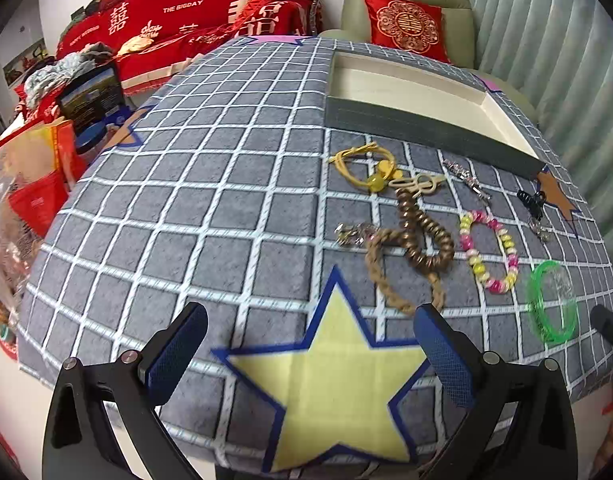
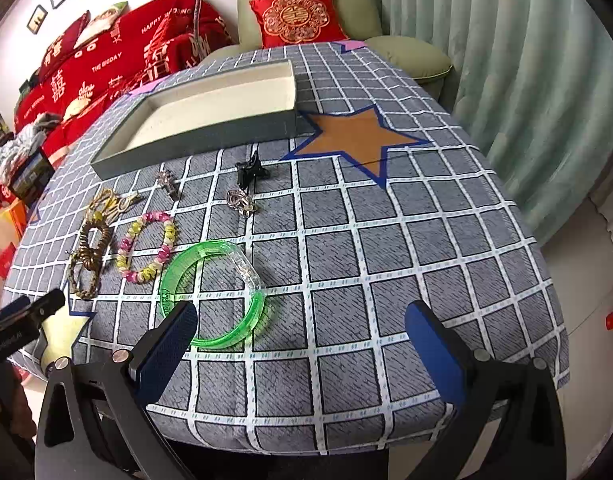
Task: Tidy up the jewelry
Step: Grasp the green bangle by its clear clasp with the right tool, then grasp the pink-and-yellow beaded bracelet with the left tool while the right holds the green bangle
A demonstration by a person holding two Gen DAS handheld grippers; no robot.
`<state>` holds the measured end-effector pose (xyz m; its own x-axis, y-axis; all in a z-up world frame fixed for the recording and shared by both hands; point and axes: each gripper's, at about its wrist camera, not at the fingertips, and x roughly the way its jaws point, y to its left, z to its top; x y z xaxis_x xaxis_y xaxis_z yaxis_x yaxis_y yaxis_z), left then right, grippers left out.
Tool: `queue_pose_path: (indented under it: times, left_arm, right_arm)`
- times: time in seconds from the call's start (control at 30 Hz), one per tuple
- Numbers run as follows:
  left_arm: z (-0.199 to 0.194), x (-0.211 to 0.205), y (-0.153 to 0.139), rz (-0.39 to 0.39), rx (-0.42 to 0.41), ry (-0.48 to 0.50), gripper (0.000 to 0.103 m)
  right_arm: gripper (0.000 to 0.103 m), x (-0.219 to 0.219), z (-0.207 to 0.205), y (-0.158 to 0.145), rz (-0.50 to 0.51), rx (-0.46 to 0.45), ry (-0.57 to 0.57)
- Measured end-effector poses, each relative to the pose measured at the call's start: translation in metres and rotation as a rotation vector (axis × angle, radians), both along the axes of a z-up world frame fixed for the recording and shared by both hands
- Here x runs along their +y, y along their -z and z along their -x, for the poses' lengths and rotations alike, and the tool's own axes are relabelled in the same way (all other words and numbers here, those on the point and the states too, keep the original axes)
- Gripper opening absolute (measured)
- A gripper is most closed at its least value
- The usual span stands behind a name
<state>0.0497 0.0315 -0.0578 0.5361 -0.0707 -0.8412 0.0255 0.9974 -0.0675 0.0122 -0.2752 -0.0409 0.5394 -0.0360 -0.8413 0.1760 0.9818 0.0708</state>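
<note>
In the left wrist view, the left tool (image 1: 310, 344) hangs spread wide with nothing between its blue pads, above a yellow star (image 1: 326, 384) printed on the grey checked cloth of the table (image 1: 186, 200). Behind, a red blanket (image 1: 194, 4) carries white lettering: "HAPPY WED…" and "THE BIGDAY", among Chinese characters. The jewelry lies right of centre: a yellow cord bracelet (image 1: 366, 168), a brown coiled bracelet (image 1: 422, 236), a tan braided one (image 1: 382, 272) touching it, a pink-and-yellow beaded bracelet (image 1: 488, 252) and a green bangle (image 1: 552, 300) near the table's right edge. Beyond them sits an empty, shallow grey box (image 1: 418, 104).

The right wrist view shows the right tool (image 2: 300, 332) equally wide and empty-handed, its left pad just in front of the green bangle (image 2: 214, 292), whose clear section shows only here. An orange star (image 2: 358, 140), a black hair clip (image 2: 250, 172) and a small silver piece (image 2: 240, 202) are seen plainly from this side, beside the box (image 2: 194, 120). The blanket (image 2: 106, 60) repeats "THE BIGDAY".
</note>
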Motion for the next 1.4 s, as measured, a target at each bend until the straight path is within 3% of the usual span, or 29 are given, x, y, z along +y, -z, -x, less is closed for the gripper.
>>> queue_pose_path:
  times: [0.17, 0.23, 0.4, 0.47, 0.57, 0.63, 0.7, 0.73, 0.8, 1.0, 1.4]
  left_arm:
    - [-0.01, -0.01, 0.003, 0.006, 0.007, 0.029, 0.103]
    - [-0.013, -0.014, 0.005, 0.005, 0.015, 0.039, 0.094]
    - [-0.019, -0.023, 0.009, -0.016, 0.025, 0.048, 0.089]
    - [-0.019, -0.026, 0.009, -0.022, 0.025, 0.057, 0.085]
    - [-0.018, -0.032, 0.007, -0.042, 0.012, 0.084, 0.066]
    - [-0.017, -0.035, 0.005, -0.039, 0.004, 0.104, 0.038]
    - [-0.016, -0.037, 0.004, -0.025, 0.002, 0.128, 0.019]
    - [-0.015, -0.035, 0.003, -0.004, 0.002, 0.134, 0.019]
    - [-0.013, -0.029, 0.002, 0.049, 0.006, 0.135, 0.019]
    - [-0.002, -0.012, -0.013, 0.136, -0.033, 0.13, 0.019]
    - [0.001, -0.005, -0.052, 0.162, -0.128, 0.158, 0.019]
  right_arm:
    - [0.1, 0.007, -0.016, 0.006, 0.011, 0.026, -0.05]
    - [0.095, 0.011, -0.021, 0.01, 0.014, 0.042, -0.065]
    - [0.076, 0.019, -0.03, 0.023, 0.029, 0.093, -0.089]
    - [0.073, 0.023, -0.029, 0.023, 0.057, 0.092, -0.105]
    - [0.07, 0.027, -0.03, 0.023, 0.068, 0.09, -0.119]
    - [0.065, 0.027, -0.03, 0.023, 0.07, 0.09, -0.123]
    - [0.049, 0.028, -0.03, 0.022, 0.07, 0.085, -0.127]
    - [0.042, 0.029, -0.03, 0.021, 0.071, 0.082, -0.127]
    - [0.014, 0.027, -0.03, 0.02, 0.055, 0.08, -0.127]
    - [0.012, 0.015, -0.028, 0.015, -0.029, 0.07, -0.099]
    - [0.012, 0.013, -0.027, -0.012, -0.074, 0.003, -0.103]
